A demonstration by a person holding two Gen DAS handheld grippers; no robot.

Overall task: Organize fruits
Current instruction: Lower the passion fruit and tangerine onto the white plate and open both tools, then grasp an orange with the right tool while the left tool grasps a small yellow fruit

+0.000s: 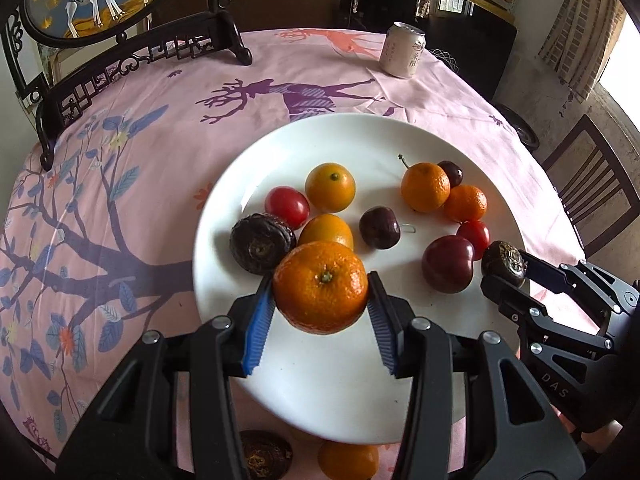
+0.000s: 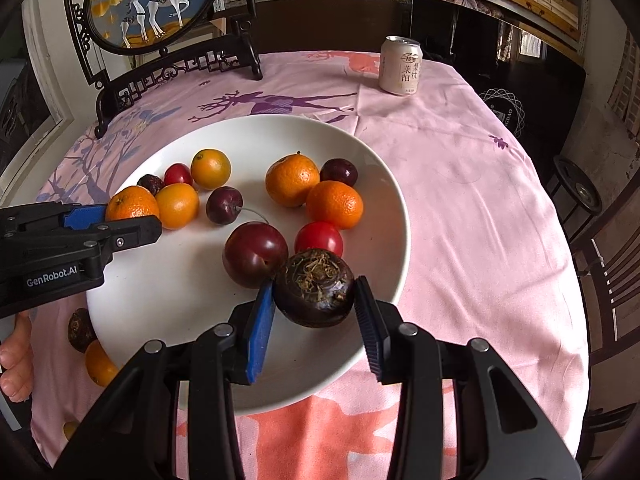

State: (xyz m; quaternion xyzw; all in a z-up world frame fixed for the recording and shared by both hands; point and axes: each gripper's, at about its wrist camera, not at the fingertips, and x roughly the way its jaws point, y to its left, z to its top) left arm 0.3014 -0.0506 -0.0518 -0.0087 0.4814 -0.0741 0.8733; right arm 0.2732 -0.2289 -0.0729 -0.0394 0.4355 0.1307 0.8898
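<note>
Your left gripper (image 1: 320,288) clamps a dimpled orange mandarin (image 1: 320,286) over the round white ceramic plate's (image 1: 340,400) near-left part; your right gripper (image 2: 314,292) pinches a dark brown water chestnut (image 2: 314,286) at its near-right rim. Only the left wrist view shows an orange fruit (image 1: 348,460) near the plate, half cut off.

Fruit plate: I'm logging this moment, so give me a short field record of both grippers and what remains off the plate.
left gripper: shut on mandarin, over plate
right gripper: shut on water chestnut, over plate's near right rim
off plate, near edge: one orange fruit, one water chestnut on cloth
far side of table: drink can
</note>
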